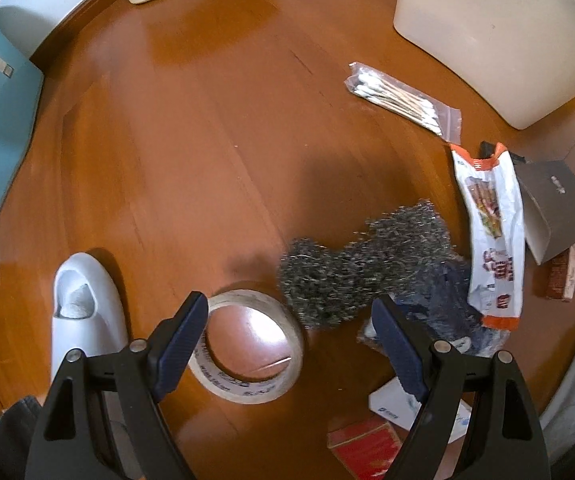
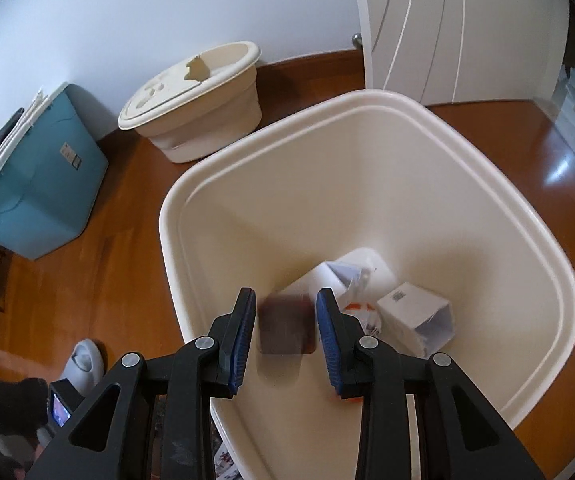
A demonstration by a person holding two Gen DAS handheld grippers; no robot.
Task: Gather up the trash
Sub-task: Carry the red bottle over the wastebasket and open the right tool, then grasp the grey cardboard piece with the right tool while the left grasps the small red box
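from the left wrist view, a white slipper [image 1: 83,312] lies at the far left on the wooden floor [image 1: 191,128]. just right of it the left gripper [image 1: 291,320] points down at the floor with its jaws spread wide and nothing clamped; a roll of tape [image 1: 247,364] lies flat below, mostly between the two fingers and next to the left one, though contact cannot be told. a steel wool scrubber [image 1: 359,268] sits just beyond the roll, with dark crumpled cloth [image 1: 451,304] beside the right finger. further right lie a white and orange snack wrapper [image 1: 491,232], a dark box [image 1: 555,208] and, higher up, a bag of cotton swabs [image 1: 403,96]. a red packet [image 1: 367,444] and a white card [image 1: 391,404] lie near the bottom edge.

in the right wrist view, the right gripper [image 2: 285,328] is tilted over the cream bin [image 2: 487,152]. its jaws stand partly apart, and a blurred dark brown square piece [image 2: 287,324] shows between the pads, not clearly pressed by either. at the bin's bottom to the right sit crumpled white paper [image 2: 351,276] and a white carton [image 2: 419,312]. a lidded cream tub [image 2: 195,100] and a teal container [image 2: 35,188] stand by the wall on the left.
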